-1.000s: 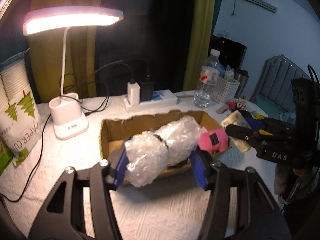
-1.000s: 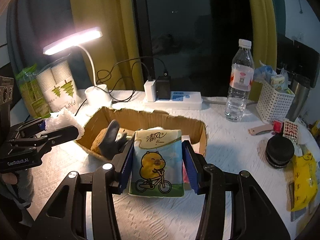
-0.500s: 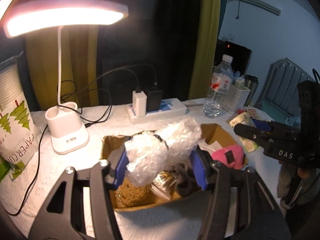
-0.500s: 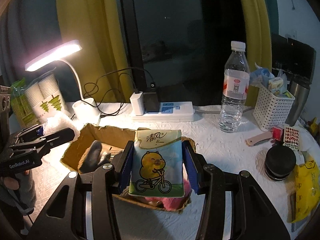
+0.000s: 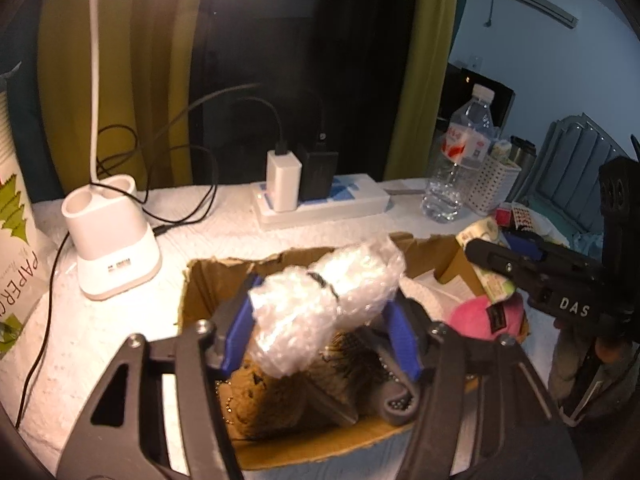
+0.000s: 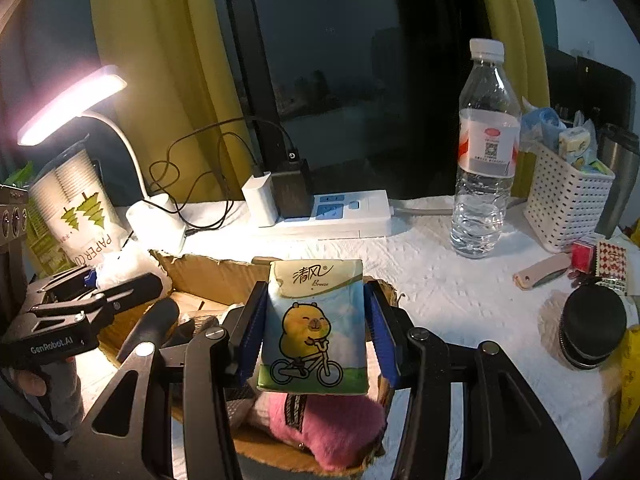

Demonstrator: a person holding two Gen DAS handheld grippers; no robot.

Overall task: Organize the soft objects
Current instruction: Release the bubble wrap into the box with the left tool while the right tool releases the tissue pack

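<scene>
Left tongs (image 5: 320,332), jaws opening, bubble-wrap bundle (image 5: 324,300) between the blue pads mid-frame, over the cardboard box (image 5: 224,276) above a brown plush (image 5: 268,396): best opened fully, then drawn back clear. Right tongs (image 6: 314,332) clamped on tissue pack (image 6: 314,320) mid-frame, directly over pink plush (image 6: 328,428) at the box's near end. Should be lowered beside it, upright, before release.

Left wrist view: looks down my fingers, close over cardboard box (image 5: 208,280).
Right wrist view: same box (image 6: 208,276), opposite end.
Shared: box, power strip (image 5: 344,200).
</scene>
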